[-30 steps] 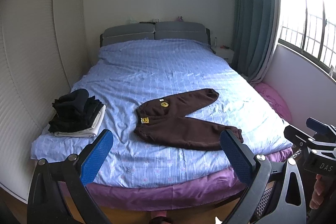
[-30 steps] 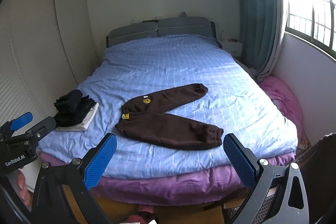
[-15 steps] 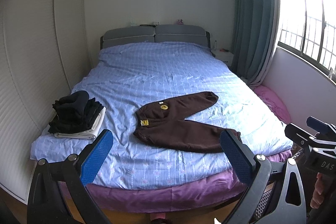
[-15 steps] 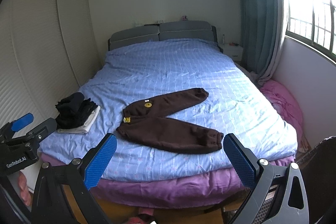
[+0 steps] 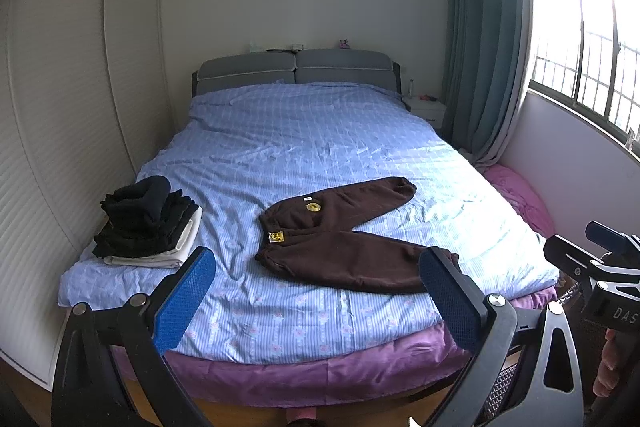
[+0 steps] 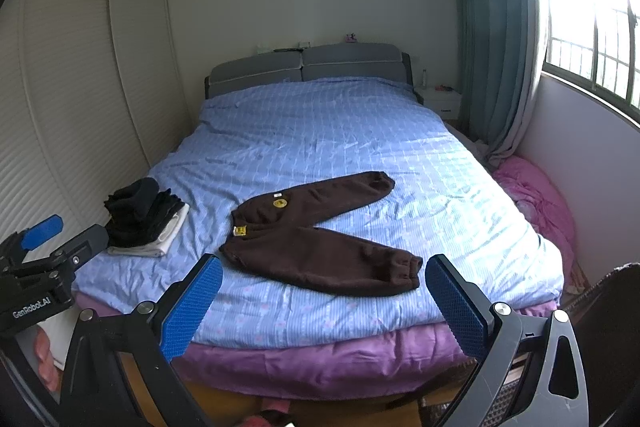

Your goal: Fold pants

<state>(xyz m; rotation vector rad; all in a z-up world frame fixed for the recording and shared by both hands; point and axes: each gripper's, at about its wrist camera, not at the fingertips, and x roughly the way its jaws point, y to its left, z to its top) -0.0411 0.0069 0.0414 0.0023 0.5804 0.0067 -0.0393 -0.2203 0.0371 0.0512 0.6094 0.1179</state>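
**A:** Both wide apart and empty: left gripper (image 5: 316, 301), right gripper (image 6: 324, 301), hanging off the bed's foot. Grab what first?

**B:** Brown sweatpants (image 5: 340, 239) lie splayed mid-bed (image 5: 320, 327). I'd pinch the near cuff, lay it onto the far leg.
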